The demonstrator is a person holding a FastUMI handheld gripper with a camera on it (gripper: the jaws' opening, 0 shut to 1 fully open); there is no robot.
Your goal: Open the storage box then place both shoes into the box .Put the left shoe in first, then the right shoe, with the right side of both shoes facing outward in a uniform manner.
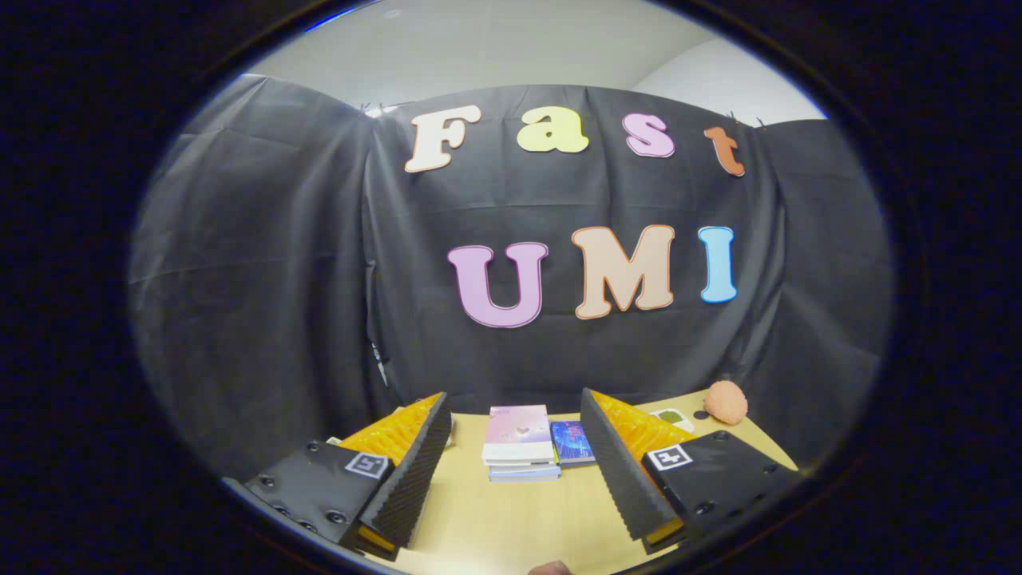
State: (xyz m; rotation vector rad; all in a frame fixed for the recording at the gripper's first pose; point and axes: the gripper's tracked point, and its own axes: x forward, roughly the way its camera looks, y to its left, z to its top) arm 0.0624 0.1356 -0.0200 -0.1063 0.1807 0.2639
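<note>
— Jaws first: how do they stand?

— Wide apart, with nothing held. The two fingers (407,471) splay outward across the lower part of the picture, and between them there is only bare worktop (511,519).

— What lies ahead of them?

— A stack of books (519,443) sits at lower centre, just beyond the fingertips and nearly in line with the gap. A blue book (572,442) lies flat against its right side. Further off at lower right, past the right finger, a fuzzy peach-coloured ball (725,402) rests near the worktop's back edge, with a small white and green item (675,417) just beside it.

— And the storage box and the shoes?

— I cannot place them from here. The jaws point level at the booth's dark wall, which takes up the middle and top of the picture.

— So which way do the jaws have to go?

— That is the one relation that matters, and it stays unsettled. I cannot tell the bearing of the box from the jaws or which way a shoe's long axis runs.

— How far along is the task?

— I cannot judge that either. Open, unloaded jaws facing the wall would suit a stage with the shoes waiting somewhere as well as one with both of them in the box.
</note>
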